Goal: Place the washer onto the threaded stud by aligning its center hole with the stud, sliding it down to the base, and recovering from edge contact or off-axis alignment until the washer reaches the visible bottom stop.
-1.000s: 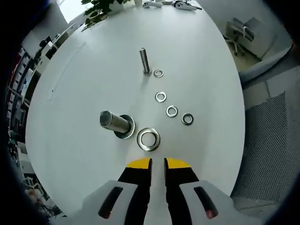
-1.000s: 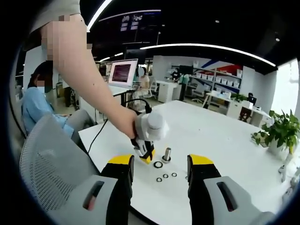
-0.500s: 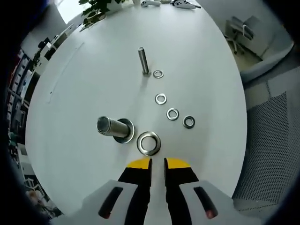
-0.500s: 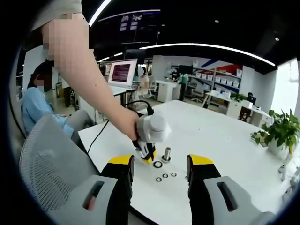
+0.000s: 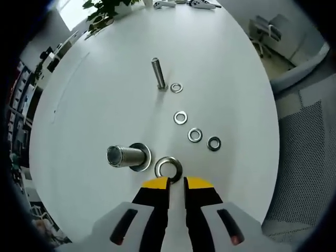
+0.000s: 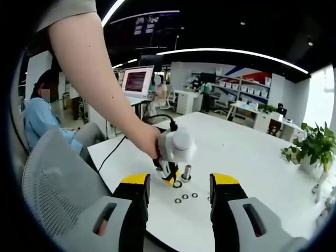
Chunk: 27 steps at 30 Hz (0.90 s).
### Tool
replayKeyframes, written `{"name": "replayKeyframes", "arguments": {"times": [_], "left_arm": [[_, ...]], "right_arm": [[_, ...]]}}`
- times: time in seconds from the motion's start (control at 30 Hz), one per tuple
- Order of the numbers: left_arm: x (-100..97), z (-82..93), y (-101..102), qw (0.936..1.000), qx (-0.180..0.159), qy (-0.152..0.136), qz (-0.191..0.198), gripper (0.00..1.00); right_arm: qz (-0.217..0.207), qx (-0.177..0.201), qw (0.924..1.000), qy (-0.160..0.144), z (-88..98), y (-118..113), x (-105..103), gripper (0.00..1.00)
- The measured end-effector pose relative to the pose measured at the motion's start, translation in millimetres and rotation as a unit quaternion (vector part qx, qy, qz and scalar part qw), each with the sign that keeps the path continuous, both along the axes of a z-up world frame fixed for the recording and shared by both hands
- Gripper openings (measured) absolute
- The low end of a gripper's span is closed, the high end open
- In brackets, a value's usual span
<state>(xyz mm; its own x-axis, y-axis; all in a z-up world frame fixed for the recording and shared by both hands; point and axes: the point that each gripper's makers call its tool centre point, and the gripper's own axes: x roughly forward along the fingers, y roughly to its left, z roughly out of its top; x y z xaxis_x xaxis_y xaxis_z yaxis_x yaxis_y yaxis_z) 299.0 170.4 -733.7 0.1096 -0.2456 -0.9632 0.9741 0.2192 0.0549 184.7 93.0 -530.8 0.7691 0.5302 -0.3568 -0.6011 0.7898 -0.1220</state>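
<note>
Each claw (image 5: pixel 176 185) (image 6: pixel 179 193) has 2 black jaws with yellow tips on grey-white housings with red slots.

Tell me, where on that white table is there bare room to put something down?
The table is bare right of the small washers and left of the thin stud. It is crowded near the left gripper, around the large washer and thick stud.

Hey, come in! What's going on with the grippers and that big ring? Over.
Left gripper shut, empty, tips right at the large washer. Washer flat on the table beside the thick stud, not on it. Right gripper open, held back. Nothing in the way.
</note>
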Motion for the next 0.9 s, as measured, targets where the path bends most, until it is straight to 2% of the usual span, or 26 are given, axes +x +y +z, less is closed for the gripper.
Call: {"name": "replayKeyframes", "arguments": {"times": [0.13, 0.43, 0.63, 0.8, 0.87, 0.9], "left_arm": [[0.6, -2.2, -3.2, 1.0, -0.005, 0.005, 0.006, 0.08], [-3.0, -8.8, -6.6, 0.9999, 0.005, 0.007, -0.007, 0.08], [-2.8, -7.4, -8.1, 0.9999, 0.002, 0.01, -0.006, 0.08], [-1.8, -7.5, -7.8, 0.9998, -0.002, 0.019, 0.007, 0.08], [-3.8, -7.9, -8.4, 0.9987, -0.005, 0.036, 0.035, 0.1], [-1.2, -8.9, -8.2, 0.9987, -0.006, 0.037, 0.035, 0.11]], "right_arm": [[0.0, -0.002, 1.0, 0.001, -1.0, -0.2, -0.1, 0.48], [-0.001, -0.002, 1.0, 0.003, -1.4, -1.2, 0.5, 0.48], [-0.002, -0.001, 1.0, 0.003, -1.6, -1.5, 0.8, 0.48], [-0.003, -0.001, 1.0, 0.003, -1.7, -1.7, 0.9, 0.48], [-0.003, -0.001, 1.0, 0.004, -1.9, -1.6, 1.0, 0.48], [-0.002, -0.002, 1.0, 0.004, -2.0, -1.6, 1.0, 0.48]]}}
